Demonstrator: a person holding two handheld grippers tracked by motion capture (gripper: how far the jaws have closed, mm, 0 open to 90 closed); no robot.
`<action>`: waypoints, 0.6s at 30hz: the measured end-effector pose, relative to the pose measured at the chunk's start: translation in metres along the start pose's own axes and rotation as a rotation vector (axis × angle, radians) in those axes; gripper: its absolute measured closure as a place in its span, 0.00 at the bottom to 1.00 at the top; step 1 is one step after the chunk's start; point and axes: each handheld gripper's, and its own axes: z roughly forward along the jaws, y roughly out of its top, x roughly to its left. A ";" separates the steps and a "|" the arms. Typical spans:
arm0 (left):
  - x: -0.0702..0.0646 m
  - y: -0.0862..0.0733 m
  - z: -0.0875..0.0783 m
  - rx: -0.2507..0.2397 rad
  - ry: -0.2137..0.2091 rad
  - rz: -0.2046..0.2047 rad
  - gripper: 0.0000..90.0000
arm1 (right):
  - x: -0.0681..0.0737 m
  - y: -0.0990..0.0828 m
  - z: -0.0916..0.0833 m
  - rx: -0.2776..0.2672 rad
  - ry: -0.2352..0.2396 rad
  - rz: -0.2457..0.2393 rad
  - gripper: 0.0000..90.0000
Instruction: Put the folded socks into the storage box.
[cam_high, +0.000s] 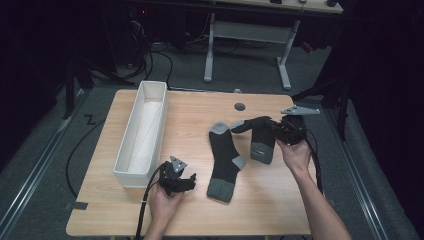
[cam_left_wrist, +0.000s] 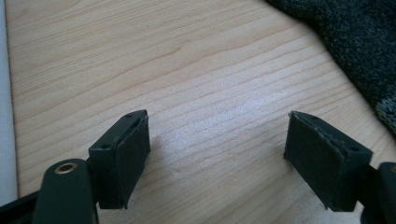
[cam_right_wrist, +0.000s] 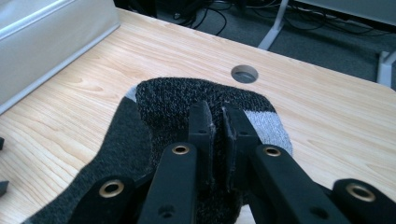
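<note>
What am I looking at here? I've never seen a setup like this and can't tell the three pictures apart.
A person at a wooden table holds a two-jaw clamp tool in each hand. The high view looks down from above; the other two come from cameras riding on each tool. The left gripper rests near the table with its jaws open and nothing between them. The right gripper is shut on a dark sock, lifting it off the wood. A second sock lies flat in the middle, and a long white box stands at the left.

The right gripper (cam_high: 272, 126) seemingly pinches a dark sock (cam_high: 261, 137); another sock (cam_high: 225, 160) lies flat beside the white box (cam_high: 142, 131).
</note>
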 end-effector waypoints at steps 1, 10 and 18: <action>0.000 0.000 0.000 0.000 0.000 0.000 0.25 | 0.002 0.001 0.001 0.002 0.001 0.001 0.92; 0.000 0.000 0.000 0.000 0.000 0.000 0.25 | 0.018 0.018 0.016 0.004 0.012 0.000 0.92; 0.000 0.000 0.000 -0.001 0.000 -0.002 0.25 | 0.030 0.027 0.029 0.008 -0.005 0.010 0.92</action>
